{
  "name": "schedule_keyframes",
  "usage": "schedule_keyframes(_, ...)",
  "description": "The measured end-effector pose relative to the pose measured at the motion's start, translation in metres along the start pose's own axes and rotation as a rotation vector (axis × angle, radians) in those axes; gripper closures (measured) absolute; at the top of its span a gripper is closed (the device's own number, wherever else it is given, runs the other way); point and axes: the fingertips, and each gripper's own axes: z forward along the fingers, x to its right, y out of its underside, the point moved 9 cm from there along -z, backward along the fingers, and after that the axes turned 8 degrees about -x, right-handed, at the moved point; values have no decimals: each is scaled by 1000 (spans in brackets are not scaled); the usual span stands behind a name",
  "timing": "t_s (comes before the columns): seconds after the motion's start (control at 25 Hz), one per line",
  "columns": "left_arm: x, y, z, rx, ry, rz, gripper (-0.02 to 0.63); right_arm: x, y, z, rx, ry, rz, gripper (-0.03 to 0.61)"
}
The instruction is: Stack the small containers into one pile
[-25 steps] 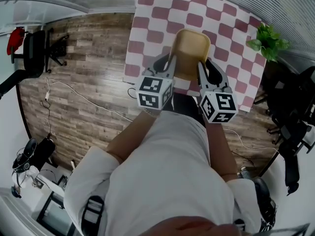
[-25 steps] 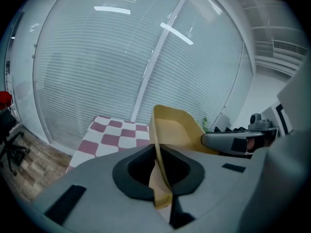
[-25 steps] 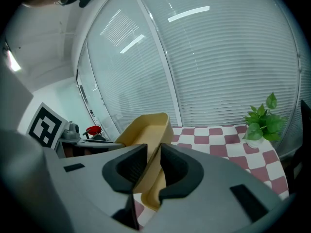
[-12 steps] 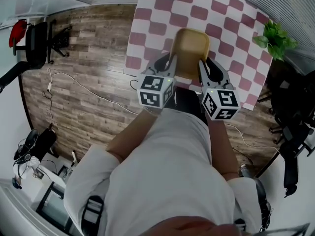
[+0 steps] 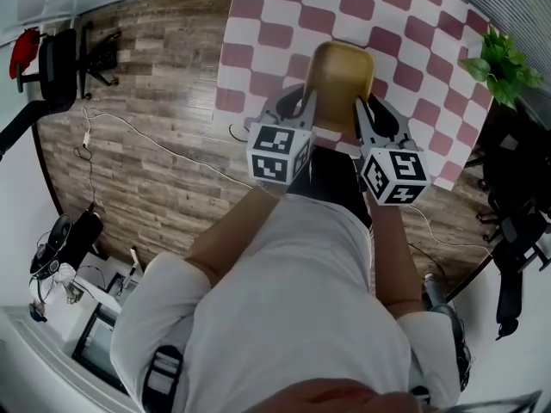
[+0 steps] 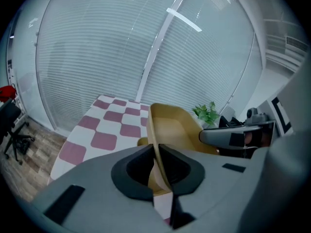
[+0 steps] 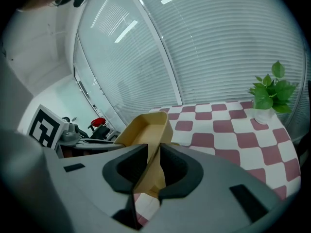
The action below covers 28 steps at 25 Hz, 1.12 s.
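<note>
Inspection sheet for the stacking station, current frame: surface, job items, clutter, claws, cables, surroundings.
Surface: table with red and white checked cloth, mostly bare.
Job's things: one yellow container, held above the near edge of the table. A sliver of yellow shows beneath it, and I cannot tell if that is a second one.
Clutter: potted plant at the right corner of the table.
Grippers: left claw shut on the container's left wall, right claw shut on its right wall.
Cables: white cable trailing over the wooden floor left of the table.
Surroundings: black chair at far left, window blinds behind the table.
</note>
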Motion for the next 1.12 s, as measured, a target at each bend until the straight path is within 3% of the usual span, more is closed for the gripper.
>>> schedule_keyframes(0.72, -24, 39, 64, -83, -8, -32, 574, 44, 43, 71, -122, -4, 62, 489)
schedule_keyframes(0.8, -26, 37, 59, -73, -6, -31, 536, 49, 42, 68, -121, 9, 69, 435)
schedule_keyframes(0.88, -26, 34, 49, -64, -5, -29, 508, 52, 39, 60, -105, 26, 69, 430)
schedule_keyframes(1.0, -23, 26, 37, -36, -16, 2, 518, 50, 28, 44, -46, 50, 25, 500)
schedule_keyframes(1.12, -20, 23, 41, -24, -15, 36, 569, 44, 27, 47, -24, 37, -9, 532)
